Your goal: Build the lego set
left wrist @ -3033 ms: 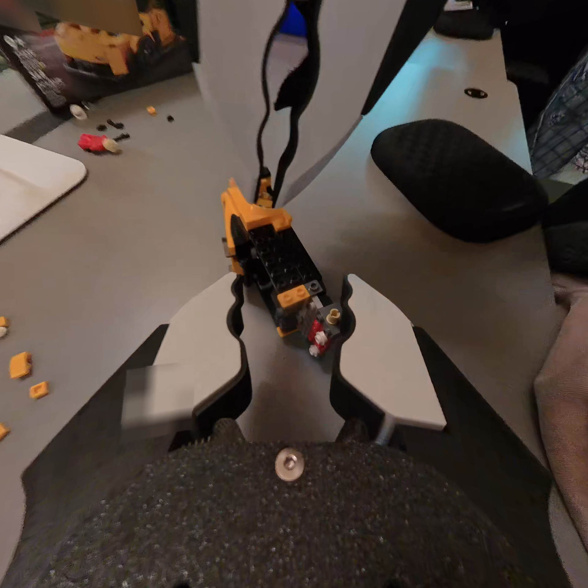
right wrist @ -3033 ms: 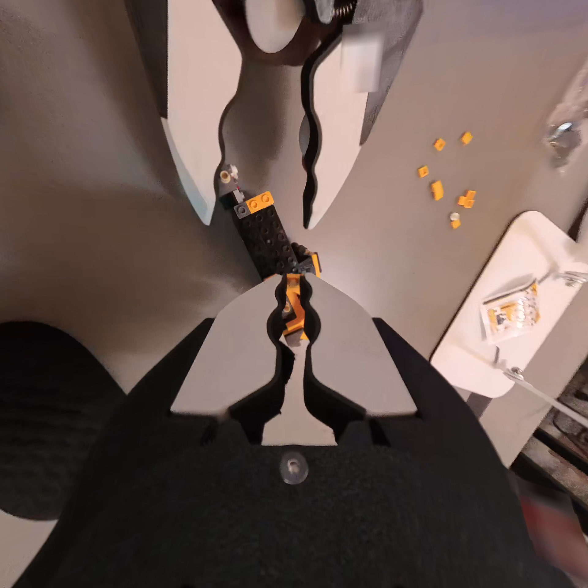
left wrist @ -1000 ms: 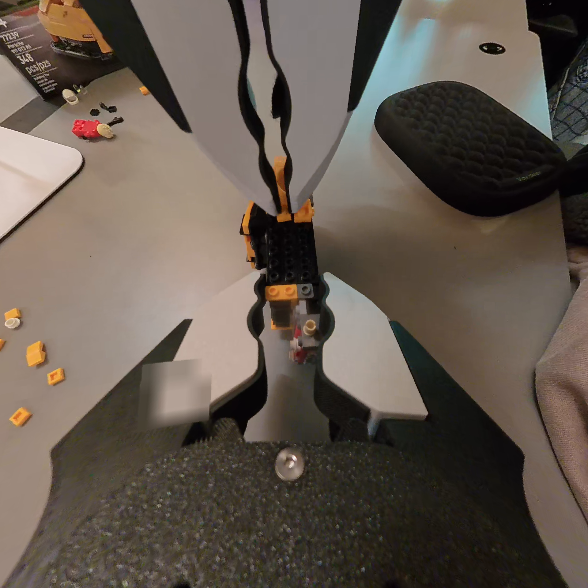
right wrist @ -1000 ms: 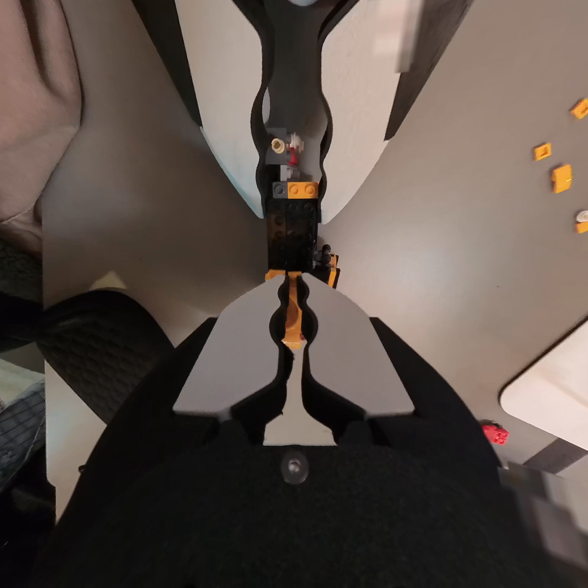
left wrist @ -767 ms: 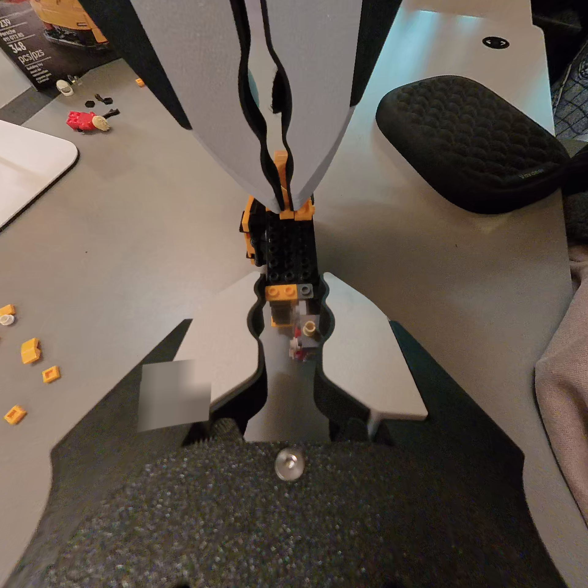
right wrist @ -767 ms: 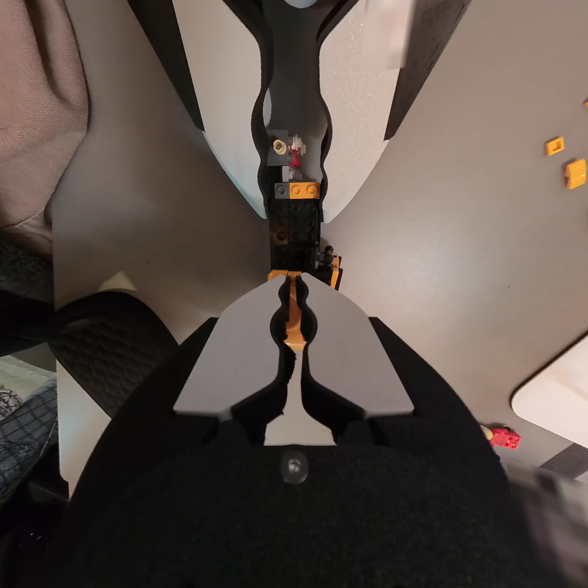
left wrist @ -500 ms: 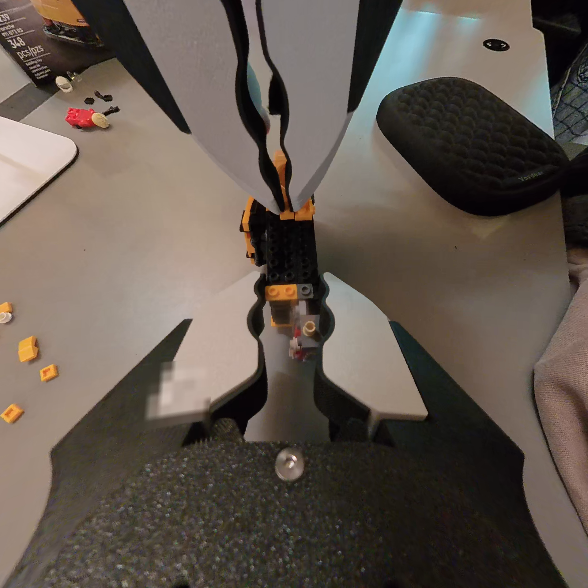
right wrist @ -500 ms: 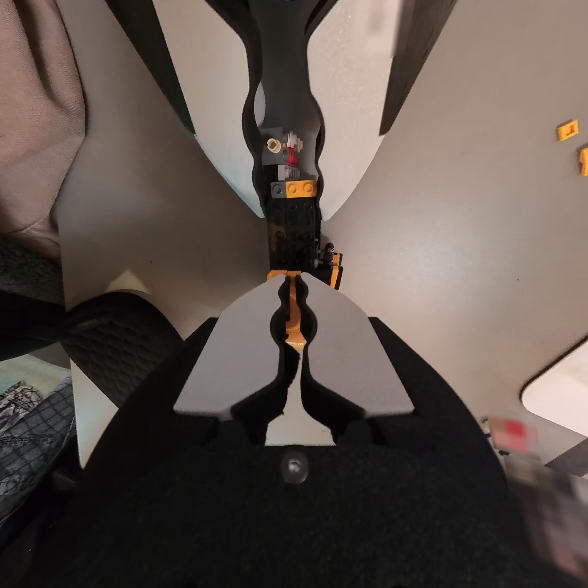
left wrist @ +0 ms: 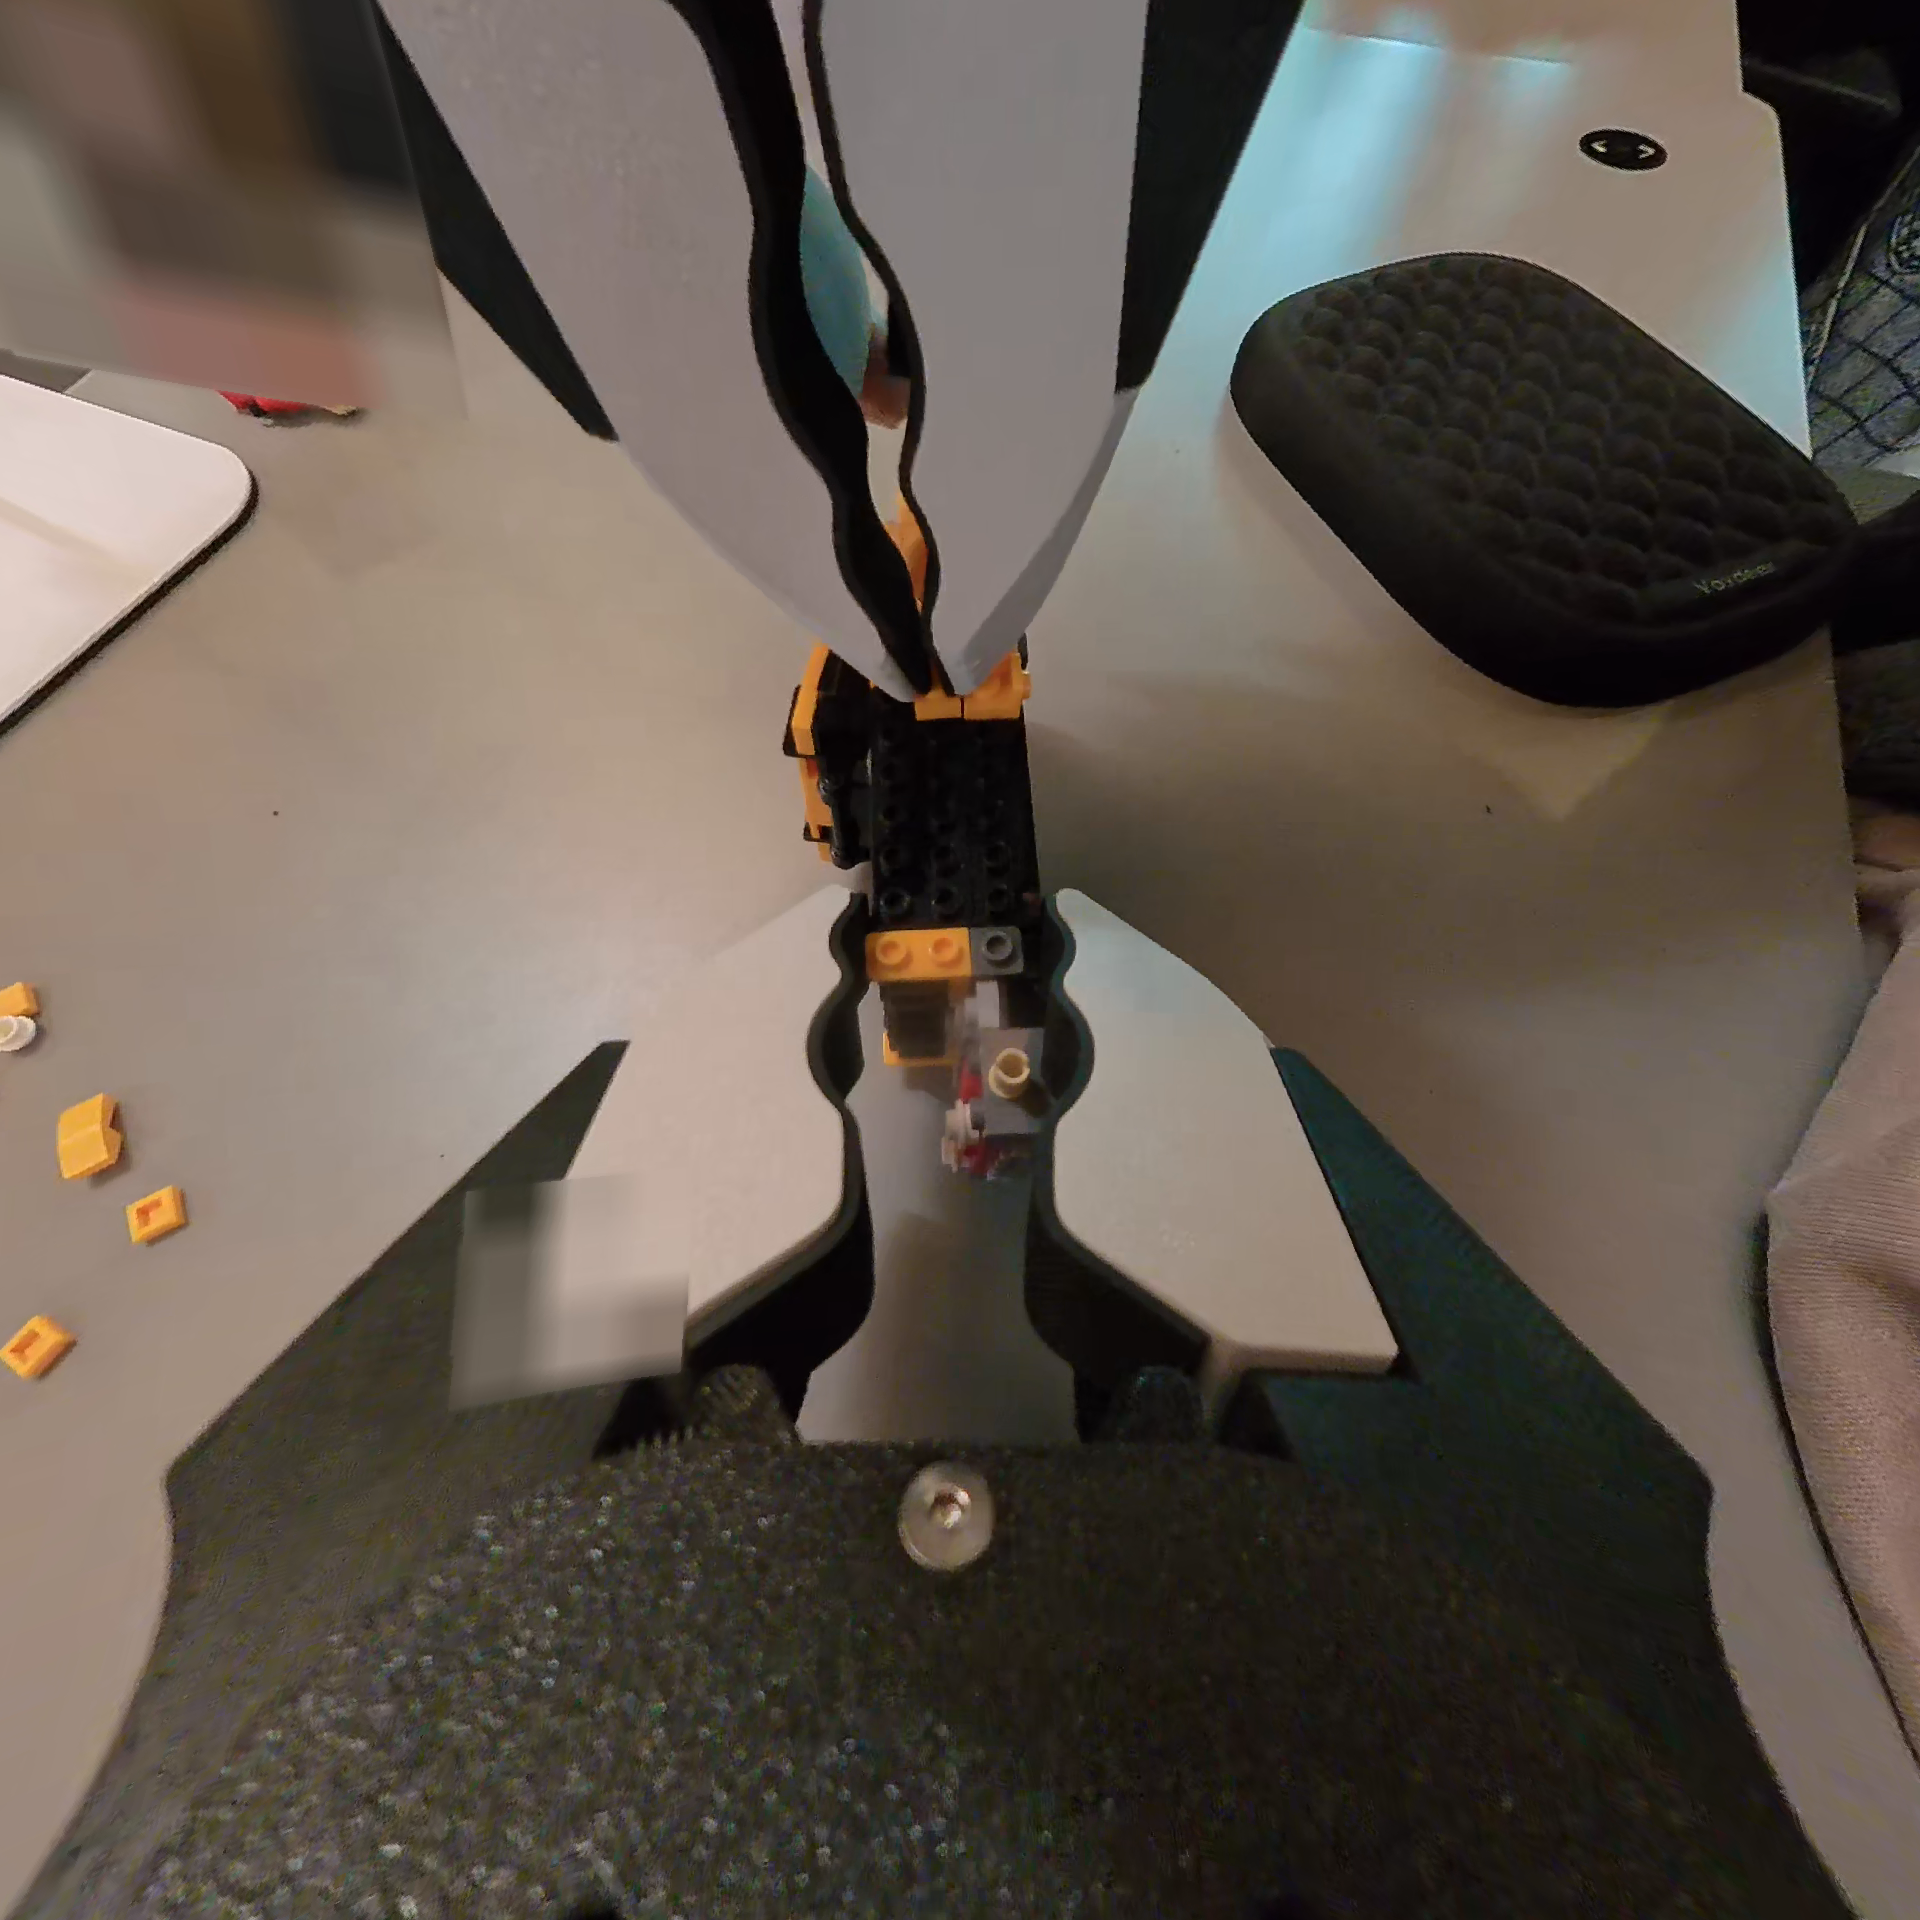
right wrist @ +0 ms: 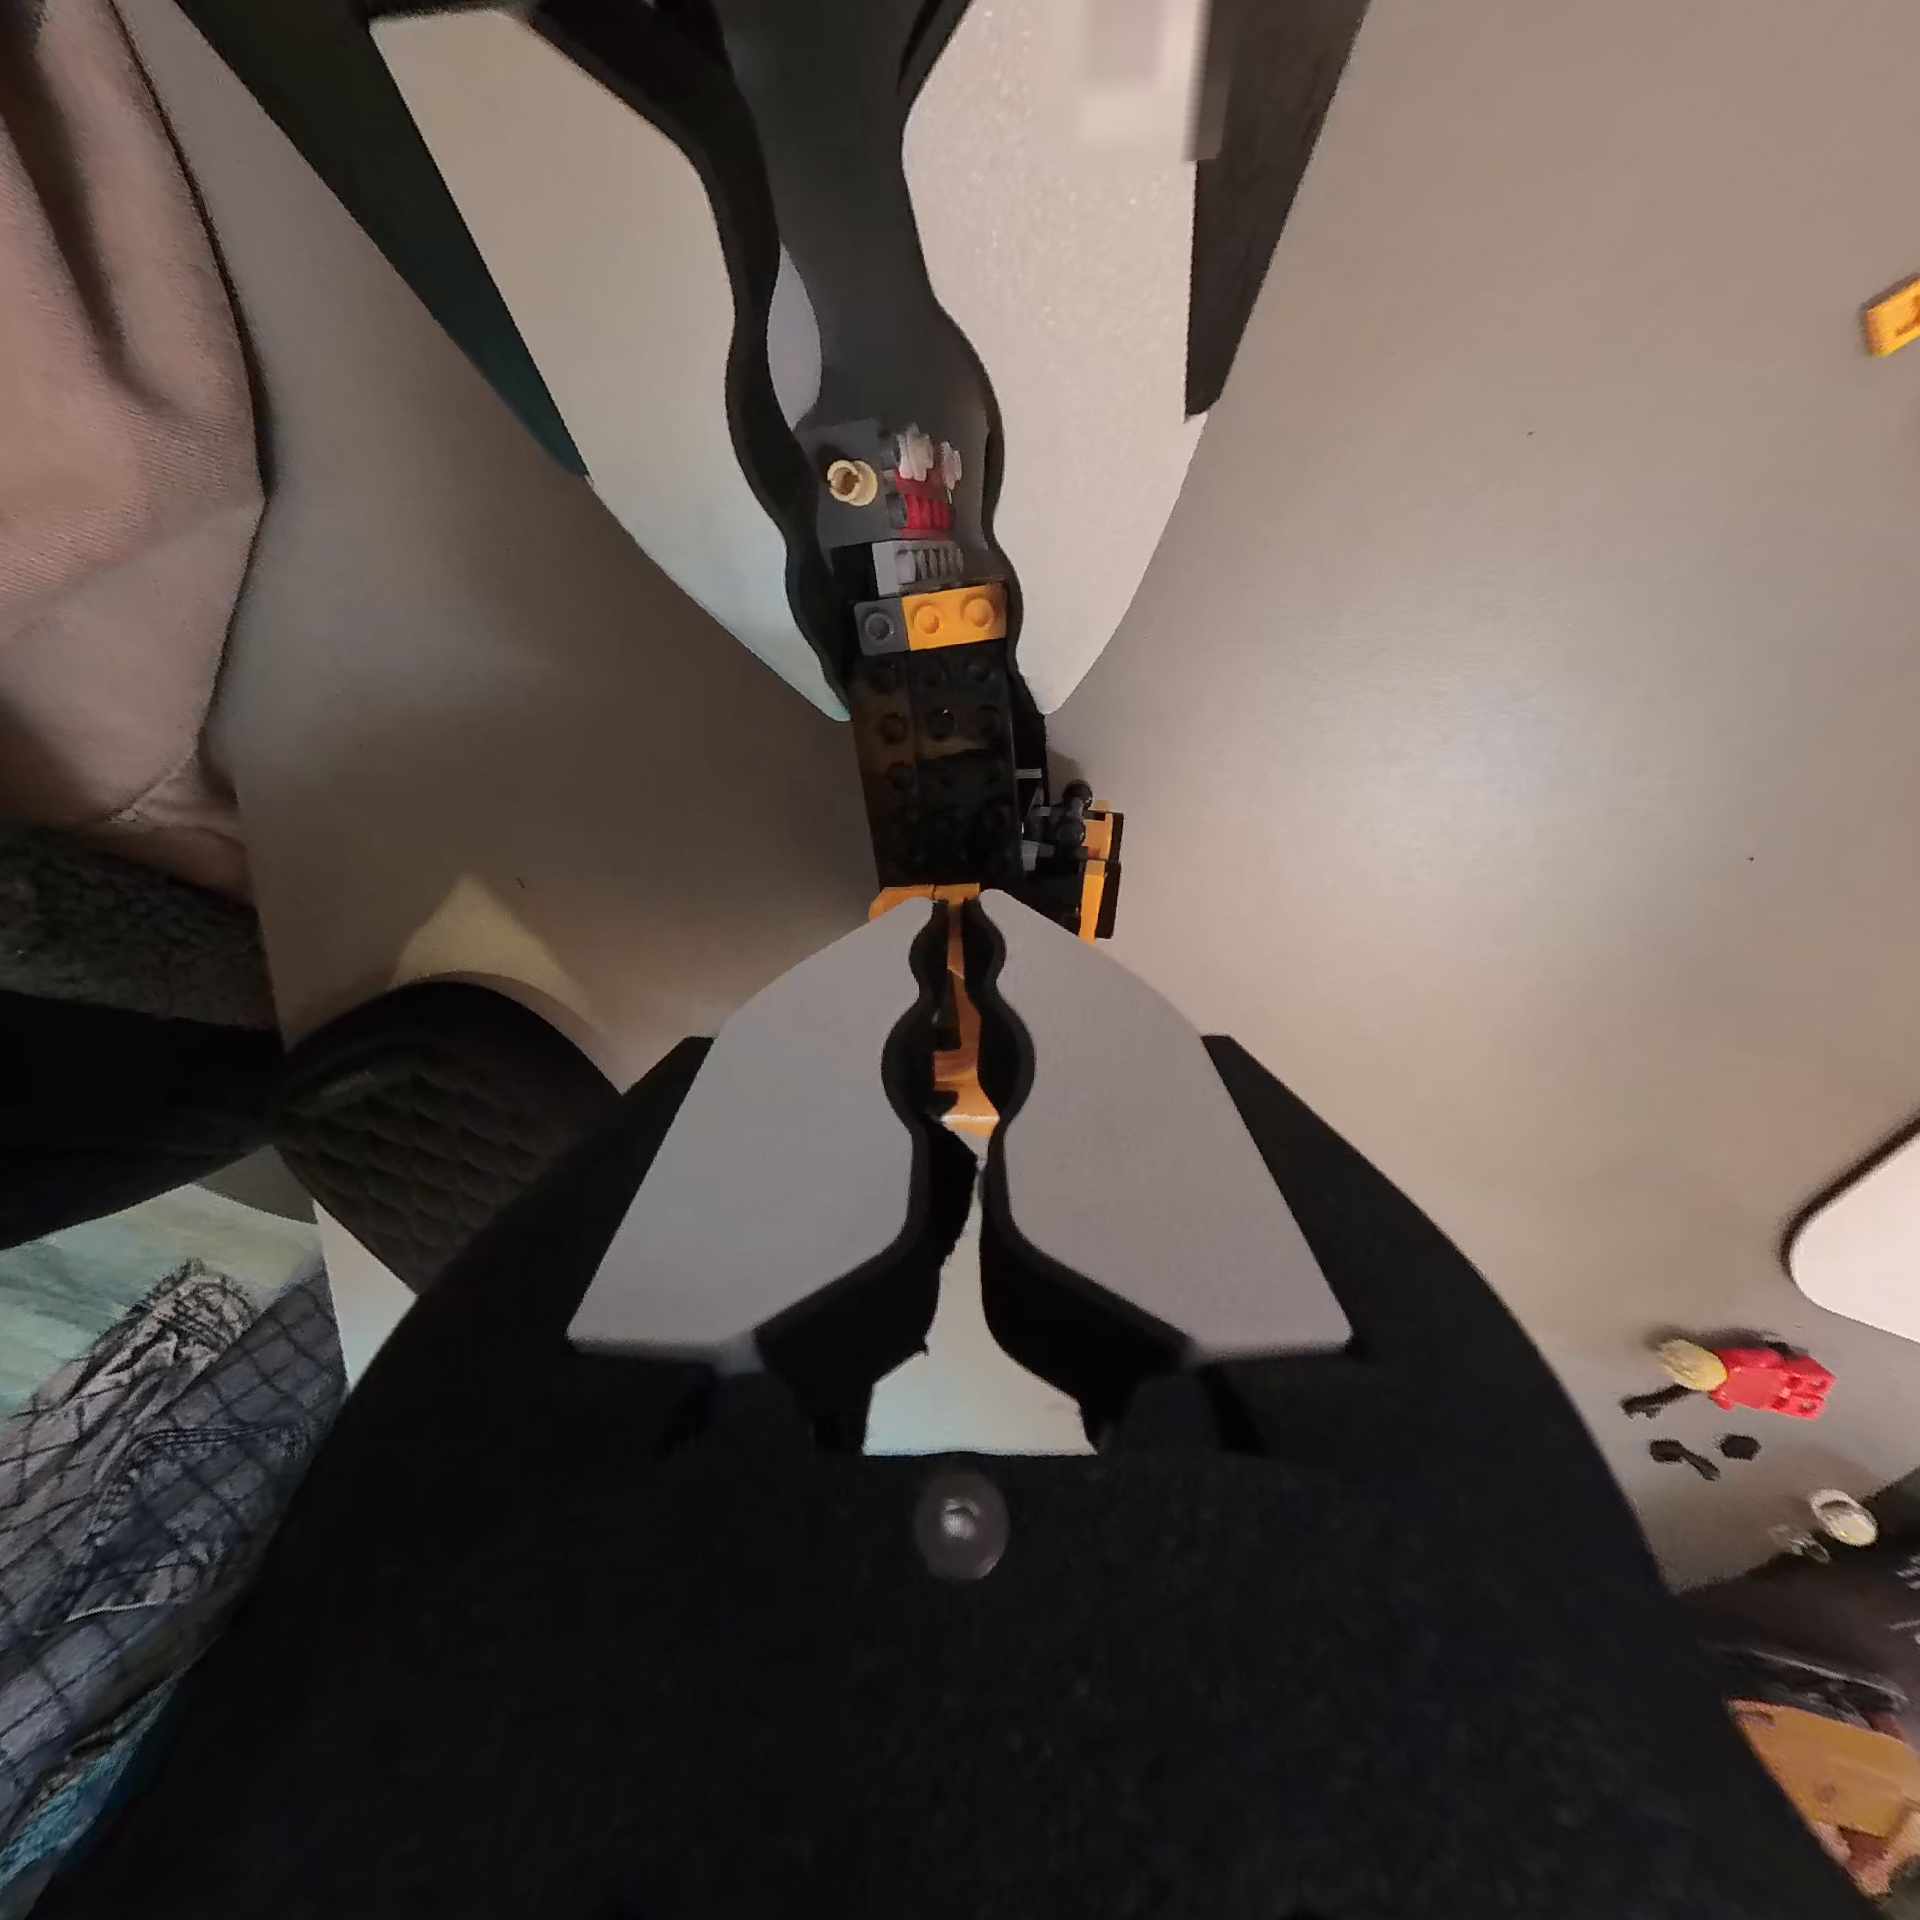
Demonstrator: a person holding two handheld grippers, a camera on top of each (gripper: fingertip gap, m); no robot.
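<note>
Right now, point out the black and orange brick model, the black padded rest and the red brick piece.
black and orange brick model [left wrist: 951, 821], left wrist view, its studded black top.
black padded rest [left wrist: 1527, 457], left wrist view, its textured top.
red brick piece [right wrist: 1771, 1380], right wrist view, its red body.

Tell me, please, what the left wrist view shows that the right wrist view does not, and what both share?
Only the left wrist view shows the cluster of loose orange pieces on the grey table.

Only the right wrist view shows the small black bits beside a red brick piece.

Both show the black-and-orange brick model, the left gripper closed around its studded end, the right gripper clamped on its orange end, the black cushioned pad and the white mat.
</note>
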